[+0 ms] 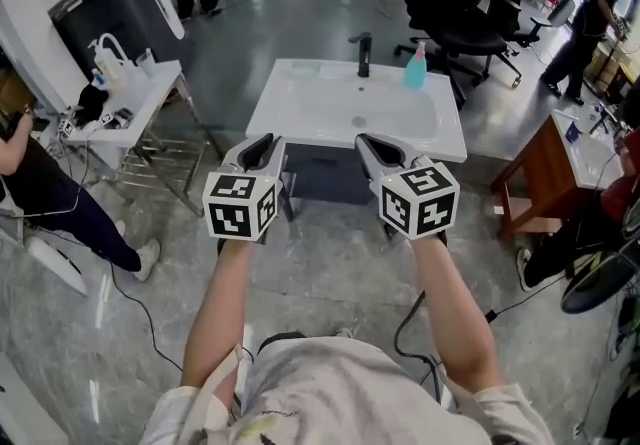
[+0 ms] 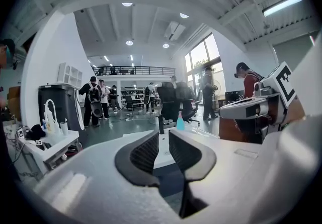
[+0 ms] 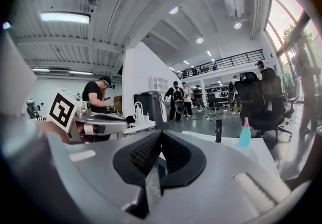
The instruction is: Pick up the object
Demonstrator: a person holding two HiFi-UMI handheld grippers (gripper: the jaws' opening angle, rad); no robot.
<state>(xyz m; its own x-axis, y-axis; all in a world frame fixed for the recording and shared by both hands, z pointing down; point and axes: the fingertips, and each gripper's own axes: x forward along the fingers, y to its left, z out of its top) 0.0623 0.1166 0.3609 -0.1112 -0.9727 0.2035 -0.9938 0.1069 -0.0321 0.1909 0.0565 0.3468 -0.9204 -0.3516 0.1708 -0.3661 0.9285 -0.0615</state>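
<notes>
Turquoise plastic bottle (image 1: 416, 67): most likely the object you are to pick up. It stands upright on the back rim of the white rectangular washbasin (image 1: 290, 123), just to the right of the black tap (image 1: 363, 53).

Nothing of the task is done yet. The bottle is untouched and well apart from both tools.

Your left gripper (image 1: 260, 143) hangs short of the basin's near edge. Its jaws are parted by only a narrow slit, with nothing between them. Your right gripper (image 1: 371, 144) is held beside it at about the same height, its jaw tips together and gripping nothing.

All of the work is left, on this reading:
- carry one gripper across the basin to the bottle;
- spread its jaws wide enough for the bottle's body;
- close on it and lift.

The right gripper is on the bottle's side, but its jaws must part first.
</notes>
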